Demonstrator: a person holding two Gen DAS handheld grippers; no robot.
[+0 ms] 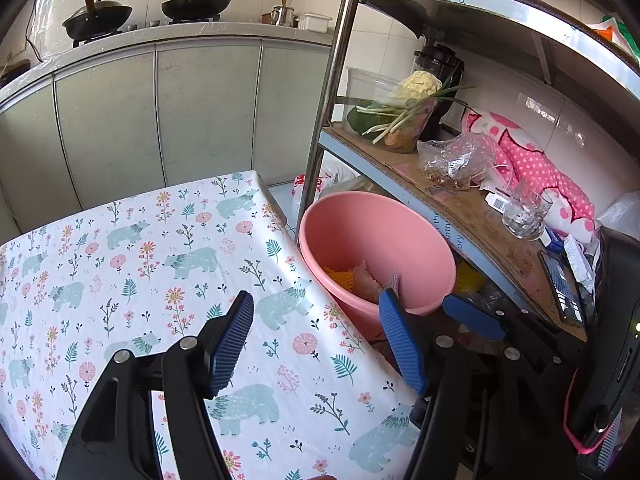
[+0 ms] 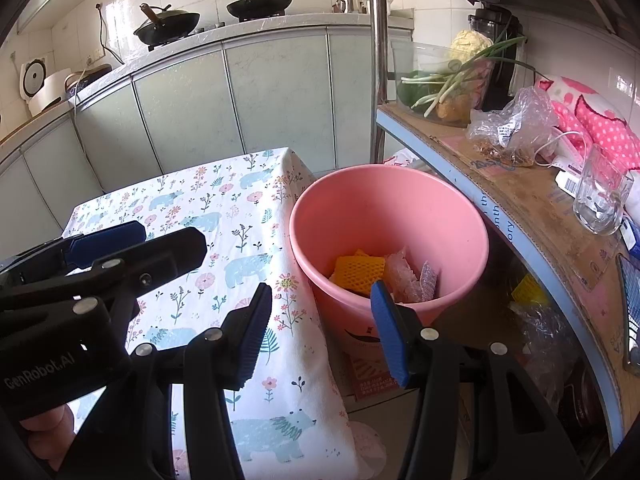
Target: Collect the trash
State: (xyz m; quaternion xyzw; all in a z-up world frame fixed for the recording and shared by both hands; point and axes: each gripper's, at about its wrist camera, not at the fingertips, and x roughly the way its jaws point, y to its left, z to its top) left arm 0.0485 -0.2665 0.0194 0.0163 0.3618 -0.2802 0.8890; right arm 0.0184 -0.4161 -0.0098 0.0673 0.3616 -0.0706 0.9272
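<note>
Pink bucket at our two o'clock holds yellow netting; we hold left tongs and right tongs spread, empty, over the tabletop.

2 black woks sit on the stove along the tiled wall. On the metal shelf stand a tub of scallions, a crumpled plastic bag, a drinking glass and pink dotted cloth.
</note>
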